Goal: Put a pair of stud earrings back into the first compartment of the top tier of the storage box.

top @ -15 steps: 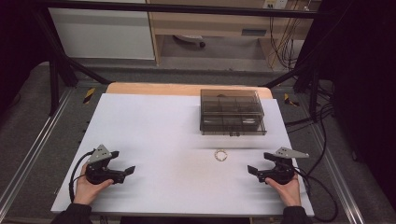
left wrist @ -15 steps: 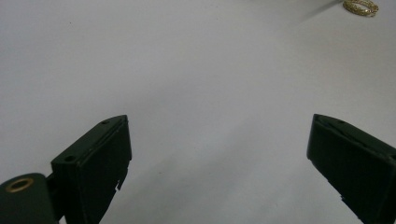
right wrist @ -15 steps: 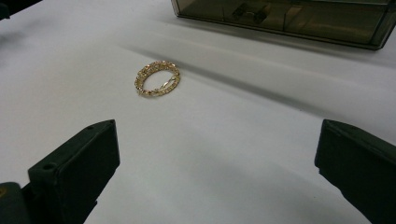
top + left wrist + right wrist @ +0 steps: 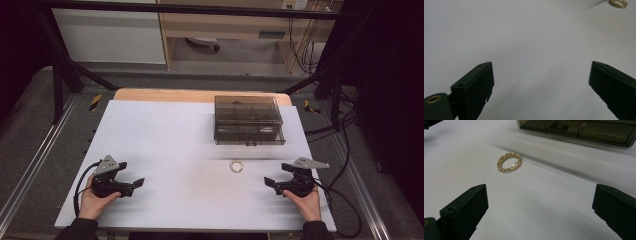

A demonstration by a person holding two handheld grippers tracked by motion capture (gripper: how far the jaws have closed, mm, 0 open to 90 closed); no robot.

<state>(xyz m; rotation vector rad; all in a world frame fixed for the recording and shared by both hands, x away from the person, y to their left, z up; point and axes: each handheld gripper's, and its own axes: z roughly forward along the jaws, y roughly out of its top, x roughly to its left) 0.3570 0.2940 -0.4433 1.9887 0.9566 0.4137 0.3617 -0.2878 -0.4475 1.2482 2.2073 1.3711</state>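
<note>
A small gold bracelet [image 4: 236, 166] lies flat on the white table [image 4: 190, 130], in front of a smoky clear plastic box [image 4: 248, 120] with its lid down. My right gripper [image 4: 269, 182] rests at the near right, open, with its jaws pointing left toward the bracelet [image 4: 509, 162], which lies a short way ahead and left of them. The box's [image 4: 579, 130] front wall runs along the top of the right gripper view. My left gripper [image 4: 138, 183] rests at the near left, open and empty, with the bracelet [image 4: 618, 3] far off at the top right of its view.
The table's wooden far edge [image 4: 200, 95] shows behind the white sheet. Metal rails run along both sides of the table, and cables hang at the right. A cabinet and shelves stand beyond the far edge.
</note>
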